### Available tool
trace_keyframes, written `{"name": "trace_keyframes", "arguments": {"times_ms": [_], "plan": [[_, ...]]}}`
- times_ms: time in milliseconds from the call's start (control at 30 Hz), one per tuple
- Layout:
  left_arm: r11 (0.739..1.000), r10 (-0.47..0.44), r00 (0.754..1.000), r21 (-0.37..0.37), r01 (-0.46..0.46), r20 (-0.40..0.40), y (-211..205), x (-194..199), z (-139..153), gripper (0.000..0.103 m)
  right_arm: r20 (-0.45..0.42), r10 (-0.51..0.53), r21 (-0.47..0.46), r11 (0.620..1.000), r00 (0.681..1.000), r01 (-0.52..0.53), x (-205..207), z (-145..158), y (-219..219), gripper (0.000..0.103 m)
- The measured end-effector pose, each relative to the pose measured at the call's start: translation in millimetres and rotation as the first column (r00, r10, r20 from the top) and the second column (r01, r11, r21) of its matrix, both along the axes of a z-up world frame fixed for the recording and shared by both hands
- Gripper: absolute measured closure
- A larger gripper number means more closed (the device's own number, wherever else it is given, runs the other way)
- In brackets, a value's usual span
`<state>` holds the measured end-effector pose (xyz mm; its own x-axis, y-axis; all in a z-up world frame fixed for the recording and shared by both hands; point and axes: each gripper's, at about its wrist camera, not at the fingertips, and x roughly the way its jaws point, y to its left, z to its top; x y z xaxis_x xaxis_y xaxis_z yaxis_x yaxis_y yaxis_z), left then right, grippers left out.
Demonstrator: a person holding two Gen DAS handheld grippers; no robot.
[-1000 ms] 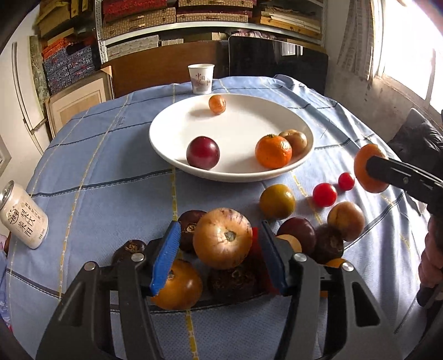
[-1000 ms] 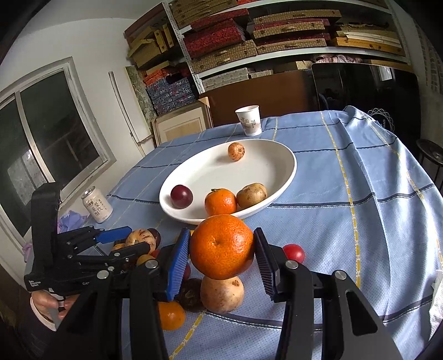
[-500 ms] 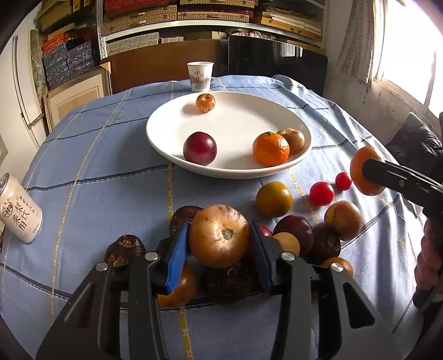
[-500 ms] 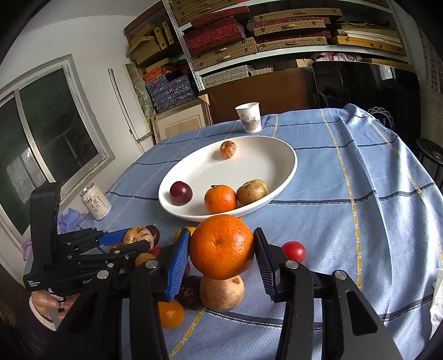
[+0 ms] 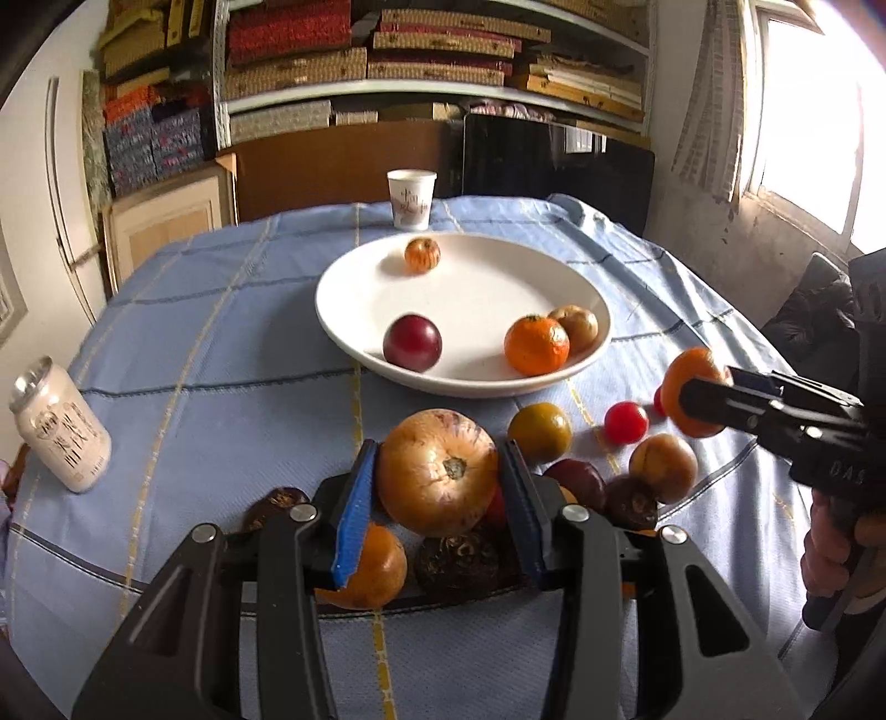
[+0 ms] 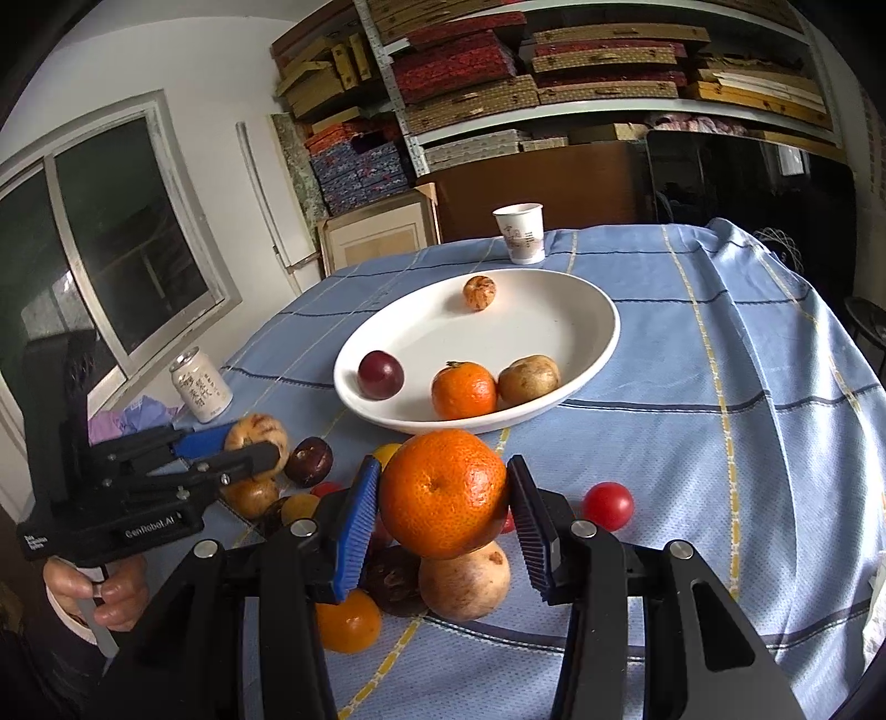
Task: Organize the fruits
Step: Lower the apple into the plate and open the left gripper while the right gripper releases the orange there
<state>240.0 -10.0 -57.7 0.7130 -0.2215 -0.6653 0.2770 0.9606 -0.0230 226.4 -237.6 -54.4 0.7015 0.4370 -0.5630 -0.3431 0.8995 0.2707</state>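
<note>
— Blue pads of the left gripper, just closed, clamp a striped tan fruit above the pile; bare cloth lies left toward the can.

— Right gripper pinches an orange before the plate rim; open surface to its right.

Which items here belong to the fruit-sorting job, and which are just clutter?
Job:
- white plate, four fruits in it
- striped pale fruit, clamped in the left gripper
- orange, clamped in the right gripper
- loose fruit pile on the cloth

Lying about:
- paper cup
- drink can
- stacked boxes on the shelves
</note>
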Motion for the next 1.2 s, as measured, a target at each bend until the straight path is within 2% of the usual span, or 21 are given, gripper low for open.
{"name": "trace_keyframes", "arguments": {"times_ms": [100, 200, 333, 433, 567, 800, 833, 900, 933, 1000, 1100, 1200], "plan": [[1.0, -0.018, 1.0, -0.019, 0.018, 0.012, -1.2, -2.2, 5.0, 0.06, 0.014, 0.027, 0.002, 1.0, 1.0, -0.027, 2.6, 1.5, 5.6, 0.056], [0.997, -0.038, 0.999, -0.063, 0.037, -0.011, -3.3, 8.4, 11.3, 0.06, 0.004, 0.037, 0.033, 0.999, 0.999, -0.037, 23.0, 6.4, 11.0, 0.056], [0.998, -0.027, 1.0, -0.06, 0.027, 0.0, -12.6, 41.4, 29.7, 0.06, 0.018, 0.011, 0.036, 0.999, 1.0, -0.012, 56.2, 16.5, 17.6, 0.056], [0.996, -0.031, 0.998, -0.085, 0.027, -0.049, -19.7, 81.5, 36.2, 0.06, -0.009, -0.033, 0.023, 0.999, 0.999, 0.033, 87.5, 16.8, 18.9, 0.056], [0.998, 0.008, 0.993, -0.055, -0.015, -0.12, -33.0, 135.7, 30.4, 0.06, -0.058, -0.079, -0.014, 0.997, 0.995, 0.078, 117.4, 10.1, 20.7, 0.056], [0.998, 0.055, 0.979, 0.017, -0.053, -0.197, -50.2, 181.6, 5.7, 0.059, -0.131, -0.083, -0.04, 0.996, 0.988, 0.078, 145.2, -9.0, 19.2, 0.055], [0.997, 0.074, 0.975, 0.03, -0.069, -0.209, -50.9, 184.1, 2.3, 0.057, -0.129, -0.08, -0.043, 0.996, 0.988, 0.076, 144.5, -8.9, 19.6, 0.055], [0.994, 0.111, 0.973, 0.025, -0.108, -0.204, -47.2, 180.7, 6.0, 0.038, -0.11, -0.07, -0.045, 0.997, 0.991, 0.066, 138.1, -2.3, 18.1, 0.052], [0.993, 0.114, 0.974, 0.014, -0.114, -0.195, -45.5, 177.1, 10.2, 0.032, -0.094, -0.067, -0.041, 0.997, 0.993, 0.063, 133.0, 2.8, 16.0, 0.052], [0.991, 0.127, 0.979, -0.007, -0.13, -0.157, -37.5, 158.7, 24.1, 0.009, -0.057, -0.066, -0.034, 0.997, 0.996, 0.065, 118.9, 14.3, 9.8, 0.049], [0.988, 0.155, 0.985, -0.001, -0.155, -0.073, -21.1, 114.1, 42.0, 0.004, -0.016, -0.07, -0.018, 0.997, 0.997, 0.07, 93.4, 24.2, -1.2, 0.041], [0.979, 0.203, 0.979, 0.017, -0.203, -0.005, -4.4, 72.1, 42.6, 0.004, 0.001, -0.092, -0.005, 0.996, 0.996, 0.092, 65.0, 18.8, -12.4, 0.034]]}}
